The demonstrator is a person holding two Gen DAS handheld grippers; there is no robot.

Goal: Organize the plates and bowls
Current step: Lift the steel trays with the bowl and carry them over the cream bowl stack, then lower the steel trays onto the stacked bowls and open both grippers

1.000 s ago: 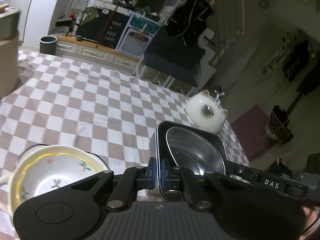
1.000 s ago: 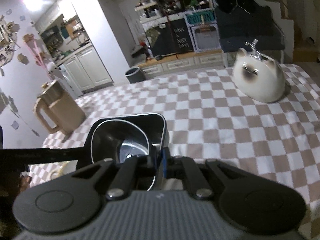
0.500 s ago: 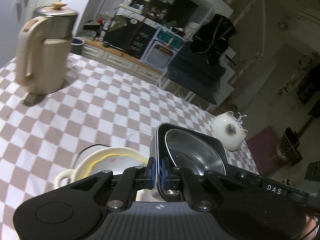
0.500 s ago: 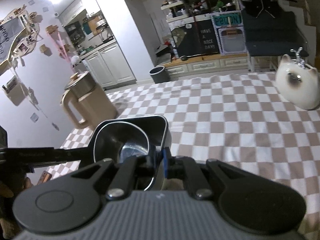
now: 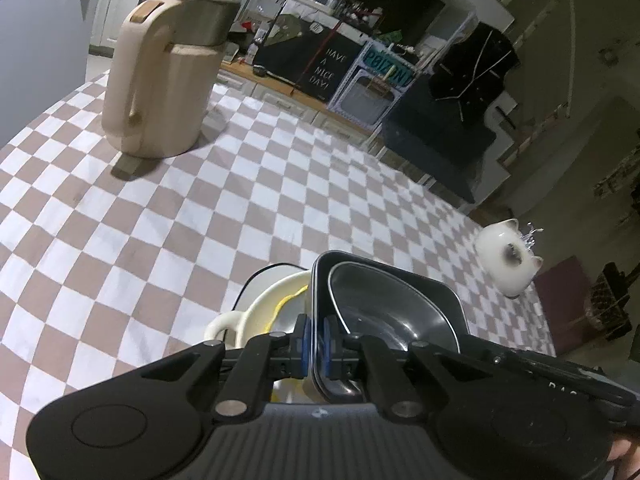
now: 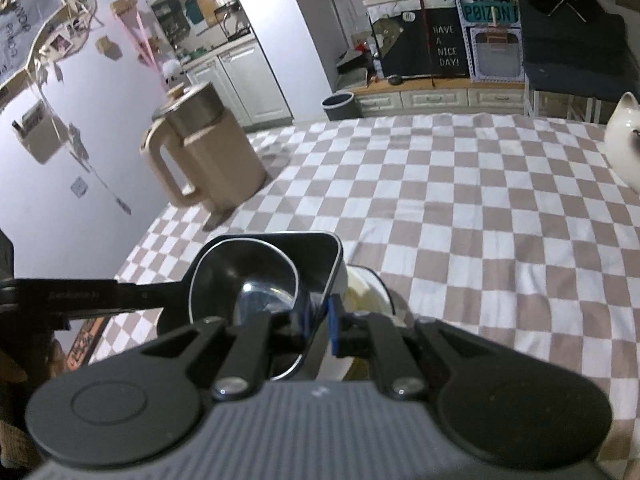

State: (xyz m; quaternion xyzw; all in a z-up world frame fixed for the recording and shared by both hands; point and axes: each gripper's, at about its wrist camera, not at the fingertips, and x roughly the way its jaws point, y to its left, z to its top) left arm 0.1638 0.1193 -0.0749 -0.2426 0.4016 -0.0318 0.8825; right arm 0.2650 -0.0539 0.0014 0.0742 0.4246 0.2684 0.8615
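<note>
Both grippers clamp the dark square metal tray (image 5: 436, 292) holding a steel bowl (image 5: 384, 312), left gripper (image 5: 316, 338) and right gripper (image 6: 318, 322) on opposite rims. It has travelled over the cream floral ceramic bowl (image 5: 268, 308), now at nine o'clock beneath it: stacking looks imminent.

- bench (image 5: 240, 208): brown-and-white checkered cloth
- square dish (image 5: 432, 296): black, silver steel bowl (image 5: 384, 312) inside
- cup (image 5: 260, 312) under it: cream, yellow rim line
- jug (image 5: 160, 80): beige, grey lid
- cat figurine (image 5: 506, 264): white, dark face
- hand-held gripper pads (image 5: 306, 344): blue
</note>
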